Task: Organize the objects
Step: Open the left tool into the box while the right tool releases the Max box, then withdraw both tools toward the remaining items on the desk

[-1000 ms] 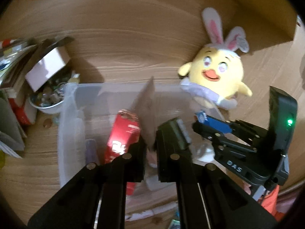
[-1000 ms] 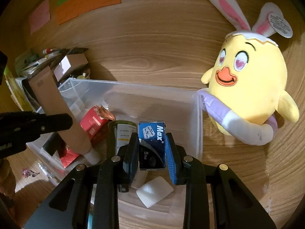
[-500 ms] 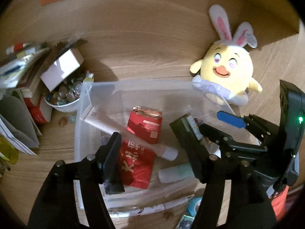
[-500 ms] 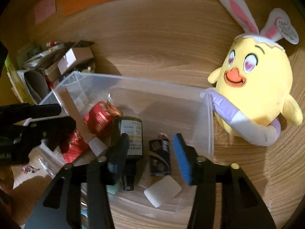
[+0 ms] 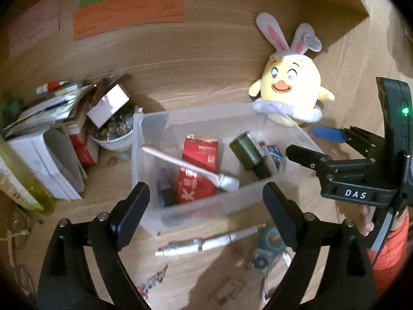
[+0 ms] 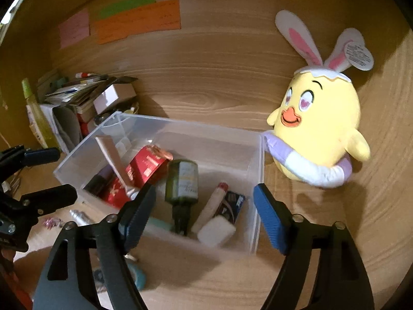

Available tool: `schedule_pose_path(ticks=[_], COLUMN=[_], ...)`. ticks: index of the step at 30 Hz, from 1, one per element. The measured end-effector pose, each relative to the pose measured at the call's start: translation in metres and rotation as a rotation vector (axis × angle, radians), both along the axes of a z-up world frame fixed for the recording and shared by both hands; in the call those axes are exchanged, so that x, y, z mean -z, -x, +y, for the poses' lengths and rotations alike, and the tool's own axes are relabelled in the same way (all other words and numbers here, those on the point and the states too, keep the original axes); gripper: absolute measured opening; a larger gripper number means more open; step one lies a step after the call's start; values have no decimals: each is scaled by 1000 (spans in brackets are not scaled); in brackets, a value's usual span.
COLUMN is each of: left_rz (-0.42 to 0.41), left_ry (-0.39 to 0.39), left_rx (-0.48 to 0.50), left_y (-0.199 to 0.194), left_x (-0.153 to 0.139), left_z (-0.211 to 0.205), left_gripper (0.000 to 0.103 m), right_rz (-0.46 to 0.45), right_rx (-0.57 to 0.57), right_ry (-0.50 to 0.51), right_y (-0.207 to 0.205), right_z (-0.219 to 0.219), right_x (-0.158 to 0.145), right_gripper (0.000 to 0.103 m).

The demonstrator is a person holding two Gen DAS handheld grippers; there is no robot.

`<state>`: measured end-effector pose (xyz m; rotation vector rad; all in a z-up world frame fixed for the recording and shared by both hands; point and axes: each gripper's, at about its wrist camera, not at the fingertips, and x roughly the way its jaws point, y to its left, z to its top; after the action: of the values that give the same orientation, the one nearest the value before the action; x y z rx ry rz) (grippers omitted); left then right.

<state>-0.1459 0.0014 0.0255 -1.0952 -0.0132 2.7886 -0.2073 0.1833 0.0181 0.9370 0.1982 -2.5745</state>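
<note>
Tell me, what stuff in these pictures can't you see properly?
- Orange note, both views: the writing is too small and blurred to read.
- Teal thing, left wrist view: partly hidden behind the left gripper's finger.
- Bowl, left wrist view: small shiny contents too tiny to name.
- Plush's ear tag: print unreadable.

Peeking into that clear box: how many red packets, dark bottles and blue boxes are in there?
Red packets: 2
Dark bottles, one green, one purple: 2
Blue box: 1
Total: 5
</note>
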Motion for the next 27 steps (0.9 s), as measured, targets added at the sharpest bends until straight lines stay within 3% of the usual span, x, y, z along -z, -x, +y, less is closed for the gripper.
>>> schedule_pose_path(ticks=[8,27], left_rz=[-26,-175], left_ry=[32,45], left_rx=[-6,-103], left_y=[-33,-76], left_x=[17,70], left_z=[-5,-56], left_gripper=[94,94], right_rz=[-37,-182], right_rx=[-3,-69], right_ry=[44,-18], right_y=[-32,-66], right_z=[9,-16], right_x=[9,61], right_gripper=[79,80])
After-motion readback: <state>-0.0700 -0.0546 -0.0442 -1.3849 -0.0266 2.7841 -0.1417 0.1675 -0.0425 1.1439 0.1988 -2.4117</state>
